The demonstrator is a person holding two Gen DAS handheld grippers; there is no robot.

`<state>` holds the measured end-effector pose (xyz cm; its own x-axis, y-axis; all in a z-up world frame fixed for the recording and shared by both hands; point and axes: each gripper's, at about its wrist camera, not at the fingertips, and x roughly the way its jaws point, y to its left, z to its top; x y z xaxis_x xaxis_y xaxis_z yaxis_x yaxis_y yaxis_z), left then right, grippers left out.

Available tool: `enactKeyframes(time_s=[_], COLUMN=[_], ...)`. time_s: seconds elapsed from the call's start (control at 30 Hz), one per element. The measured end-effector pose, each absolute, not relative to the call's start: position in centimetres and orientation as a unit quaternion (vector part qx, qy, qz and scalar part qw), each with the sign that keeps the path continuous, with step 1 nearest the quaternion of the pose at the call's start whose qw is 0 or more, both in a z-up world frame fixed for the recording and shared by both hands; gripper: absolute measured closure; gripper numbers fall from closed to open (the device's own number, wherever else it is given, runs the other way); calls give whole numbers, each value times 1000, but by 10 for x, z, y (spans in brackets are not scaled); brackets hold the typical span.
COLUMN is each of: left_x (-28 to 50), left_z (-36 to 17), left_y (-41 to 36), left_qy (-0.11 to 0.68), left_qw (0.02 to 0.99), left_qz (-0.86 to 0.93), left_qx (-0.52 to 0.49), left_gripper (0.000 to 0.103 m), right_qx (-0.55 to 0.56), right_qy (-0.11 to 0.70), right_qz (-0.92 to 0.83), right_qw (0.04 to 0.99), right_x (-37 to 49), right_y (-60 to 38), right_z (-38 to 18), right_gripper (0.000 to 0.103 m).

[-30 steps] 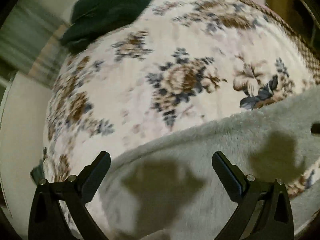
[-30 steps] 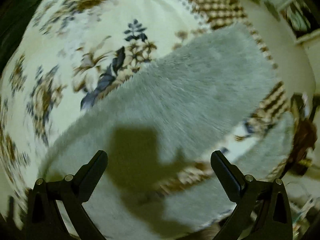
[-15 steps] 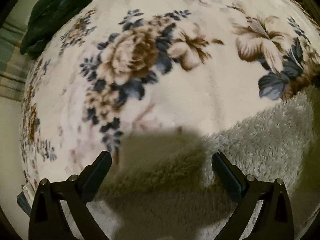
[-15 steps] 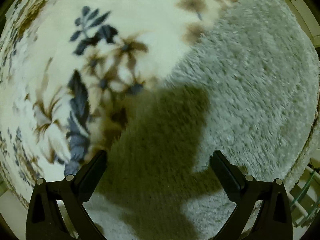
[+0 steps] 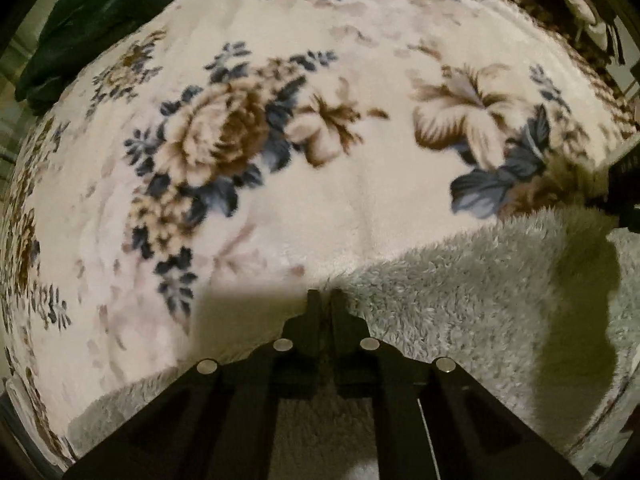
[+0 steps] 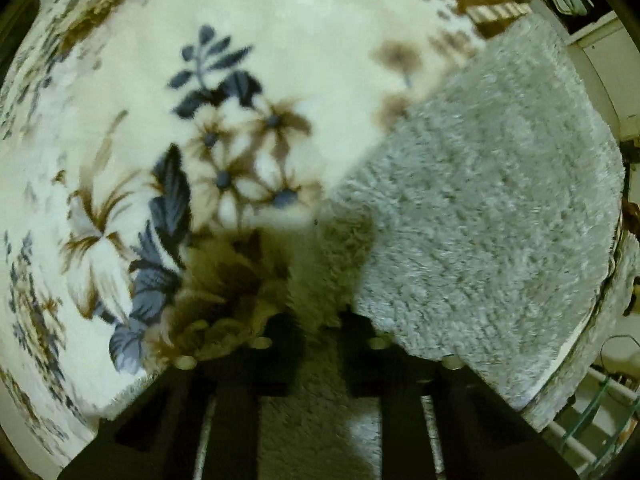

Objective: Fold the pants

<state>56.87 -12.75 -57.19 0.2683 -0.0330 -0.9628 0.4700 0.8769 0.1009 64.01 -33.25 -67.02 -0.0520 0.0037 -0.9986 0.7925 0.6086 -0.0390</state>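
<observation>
Fluffy pale grey fleece pants point(image 5: 460, 304) spread flat on a cream plush blanket with brown and blue flowers point(image 5: 352, 184), near the blanket's front edge. Left tongs point(image 5: 325, 300), wide open half a second ago, now closed on the far edge of the pants. Right tongs point(image 6: 320, 320), likewise open before, now pinched on grey pile at the same edge further along; tips half buried in fluff. Dark green cloth heap point(image 5: 92, 20) at the far left corner. Both grips apparently set; lifting the edge over for a fold likely next.
</observation>
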Motion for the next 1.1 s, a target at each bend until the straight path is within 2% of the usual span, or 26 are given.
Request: enactKeyframes(time_s=[0.27,0.57,0.73,0.93,1.1], left_x=[552,483,426,343,264], left_z=[-518,-460,-432,-415,-434], left_y=[-121,-115,-104,-84,-68], left_qy=[552,527,527,541,586], left_qw=[801,827,831,824,794], left_qz=[-155,-141,-141,-152,-154], left_qx=[171,137,104,70,54], left_gripper=[101,101,101,101,101], right_qx=[298,320,333,356,361], right_qy=[620,586,570,564,574], right_qz=[-287,-245,-220,-203,-200], right_qw=[667,703,718,717,707], right_x=[598,546,466,374,288], right_y=[-311,-354,-404,-404,-397], right_z=[-623,-573,-518,-506,-511], right_gripper=[94,94,94,94,94])
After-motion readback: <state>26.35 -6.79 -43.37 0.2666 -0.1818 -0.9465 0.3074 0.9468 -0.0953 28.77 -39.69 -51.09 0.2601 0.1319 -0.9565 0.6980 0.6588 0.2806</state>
